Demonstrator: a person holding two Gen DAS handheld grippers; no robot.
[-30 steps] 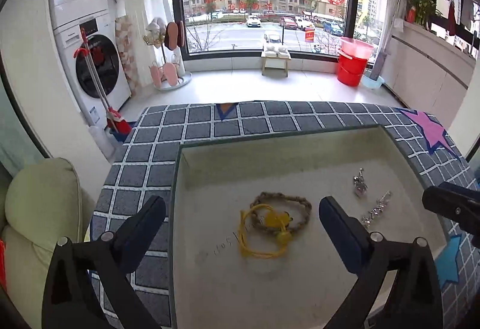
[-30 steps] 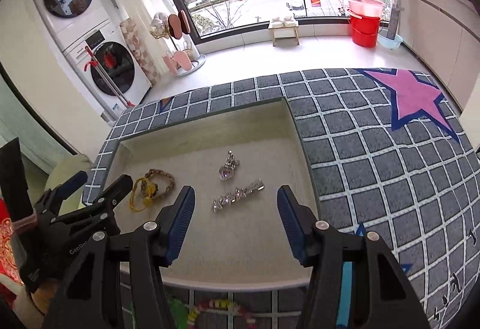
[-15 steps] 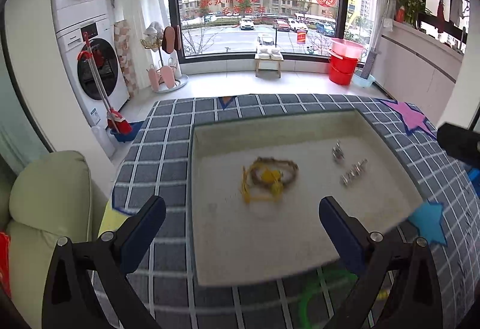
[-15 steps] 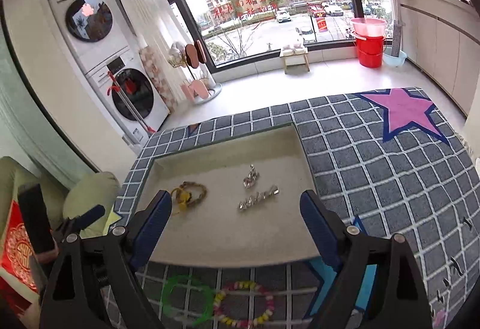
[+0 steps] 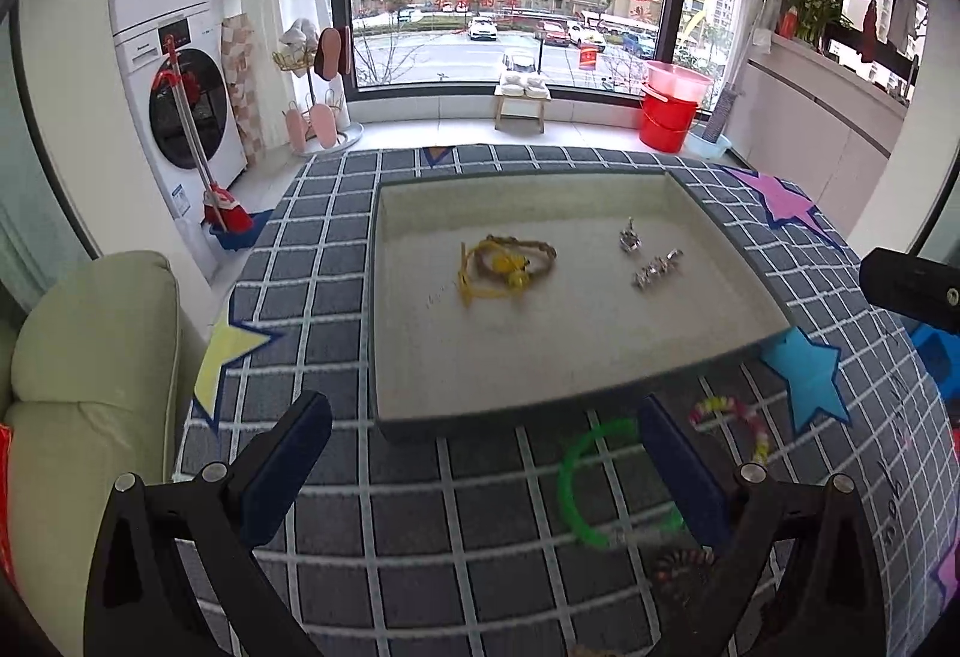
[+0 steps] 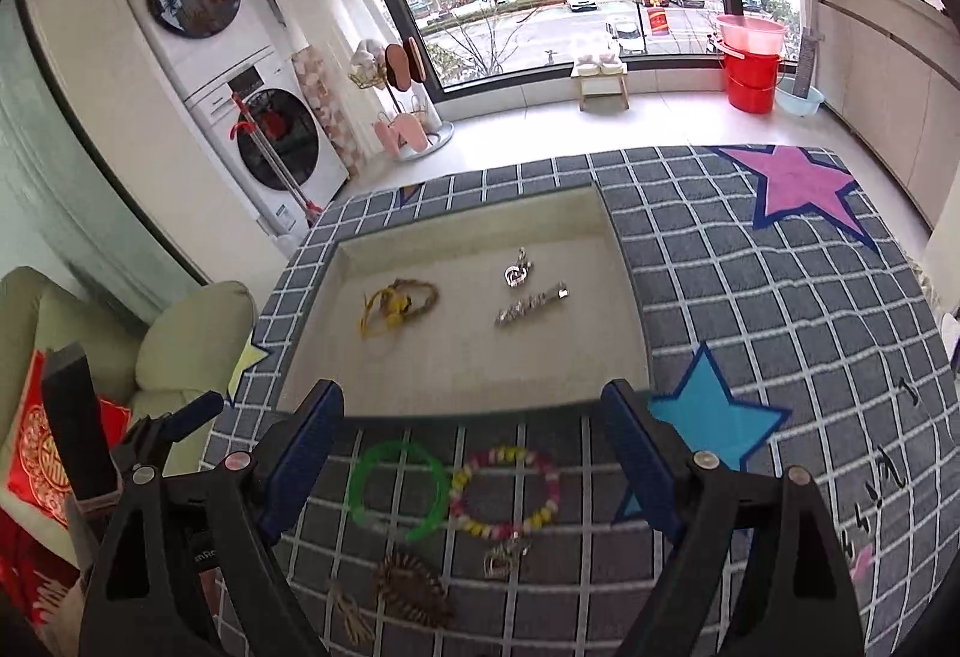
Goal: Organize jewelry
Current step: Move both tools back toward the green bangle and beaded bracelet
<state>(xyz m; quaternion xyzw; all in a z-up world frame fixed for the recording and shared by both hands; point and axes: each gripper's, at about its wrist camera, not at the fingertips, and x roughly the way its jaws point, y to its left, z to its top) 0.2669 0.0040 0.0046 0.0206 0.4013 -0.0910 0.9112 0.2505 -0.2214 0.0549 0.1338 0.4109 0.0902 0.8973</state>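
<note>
Both the left gripper (image 5: 483, 462) and right gripper (image 6: 474, 453) were held released, nothing between their fingers. A yellow bracelet (image 6: 393, 306) and silver clip (image 6: 531, 306) lay inside the tray (image 6: 480, 405); a green bangle (image 6: 399, 489) and beaded bracelet (image 6: 507, 492) lay on the checked rug (image 6: 780, 333) by the tray's near edge.

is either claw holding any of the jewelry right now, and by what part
Nothing is held. The left claw and right claw both stand open and empty above the green bangle and beaded bracelet.
</note>
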